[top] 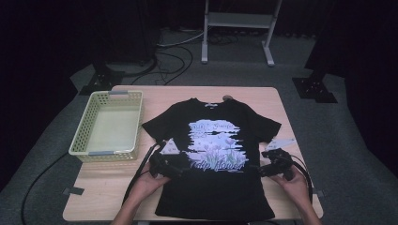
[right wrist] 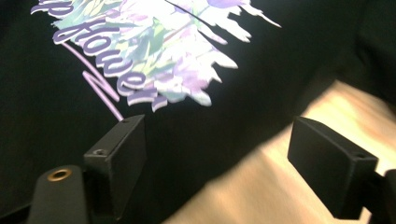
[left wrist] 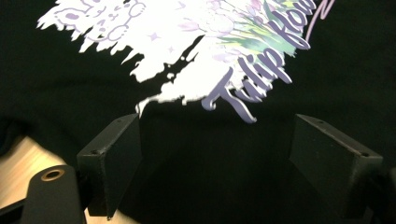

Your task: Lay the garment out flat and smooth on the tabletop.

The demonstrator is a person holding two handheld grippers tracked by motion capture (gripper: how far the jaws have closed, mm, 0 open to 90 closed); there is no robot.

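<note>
A black T-shirt (top: 213,154) with a white and purple tulip print lies flat, front up, on the wooden table (top: 117,183), its collar at the far side. My left gripper (top: 180,169) sits at the shirt's left edge, level with the print's lower part, pointing inward. In the left gripper view the shirt (left wrist: 196,154) lies under the wide-apart jaws, with nothing pinched. My right gripper (top: 261,169) sits at the shirt's right edge. Its jaws stand wide over the shirt's edge (right wrist: 196,140) and bare table (right wrist: 261,186), gripping nothing.
A pale yellow plastic basket (top: 83,132) stands on the table's left side, nothing in it. A white metal frame (top: 237,21) stands on the floor beyond the table. Cables trail from both grippers toward the table's front edge.
</note>
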